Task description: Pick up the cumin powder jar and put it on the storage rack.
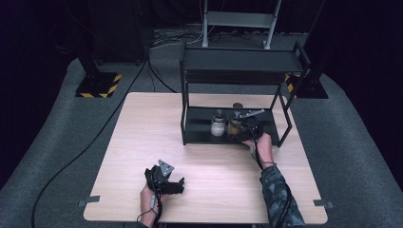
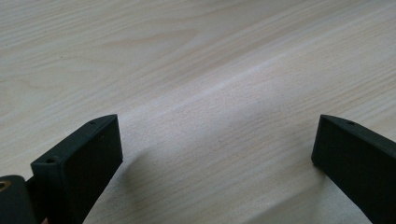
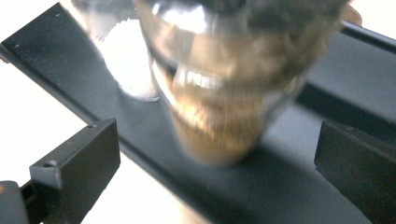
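Note:
A black two-tier shelf rack point(image 1: 237, 61) stands at the far side of the wooden table point(image 1: 142, 142). On its lower shelf point(image 3: 289, 186) a glass jar of brown grains point(image 3: 219, 116) stands beside a jar of white powder point(image 3: 130, 65). My right gripper point(image 3: 215, 140) is open at the shelf's front edge; the brown jar point(image 1: 234, 128) stands blurred just ahead, apart from both jaws. The white jar point(image 1: 217, 126) is to its left. My left gripper point(image 1: 175, 186) rests low near the table's front edge, open point(image 2: 215, 135) over bare wood with nothing between its jaws.
A third, darker jar point(image 1: 237, 107) stands further back on the lower shelf. The rack's upright posts point(image 1: 183, 118) frame the shelf opening. Grey carpet, cables and black stands point(image 1: 100, 80) surround the table.

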